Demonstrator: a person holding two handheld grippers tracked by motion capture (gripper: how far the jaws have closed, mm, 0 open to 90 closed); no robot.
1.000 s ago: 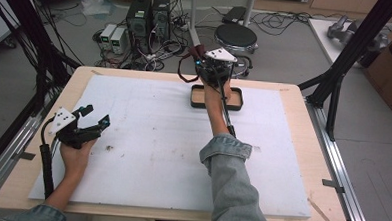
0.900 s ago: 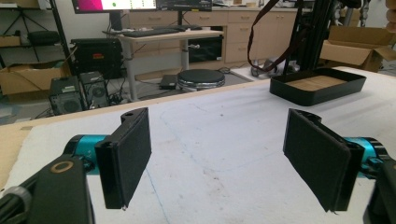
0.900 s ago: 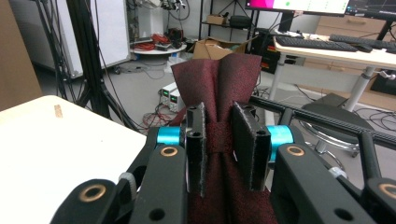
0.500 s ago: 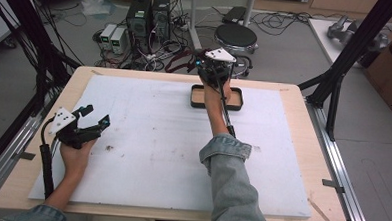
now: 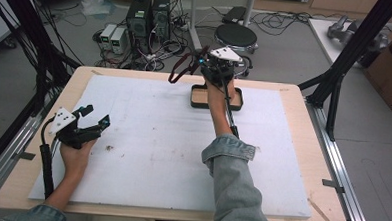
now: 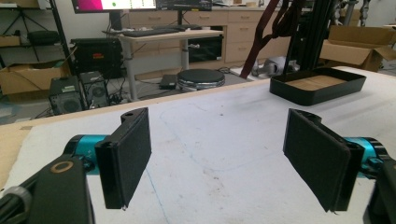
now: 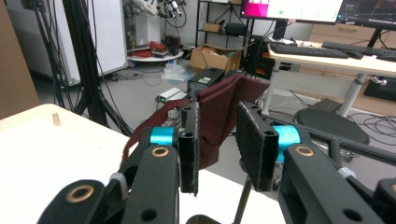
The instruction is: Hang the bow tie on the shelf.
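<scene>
The right gripper (image 5: 206,66) is holding a dark red cloth (image 5: 183,67) up above the black tray (image 5: 237,103) at the bench's far edge. I think lowering it in comes next. The left gripper (image 5: 96,117) is resting wide apart.

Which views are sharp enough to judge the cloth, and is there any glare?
High view: soft, even light, no glare; the cloth is small. Right gripper view: cloth fairly clear between the jaws, monitors bright behind. Left gripper view: pads sharp, tray slightly soft.
</scene>
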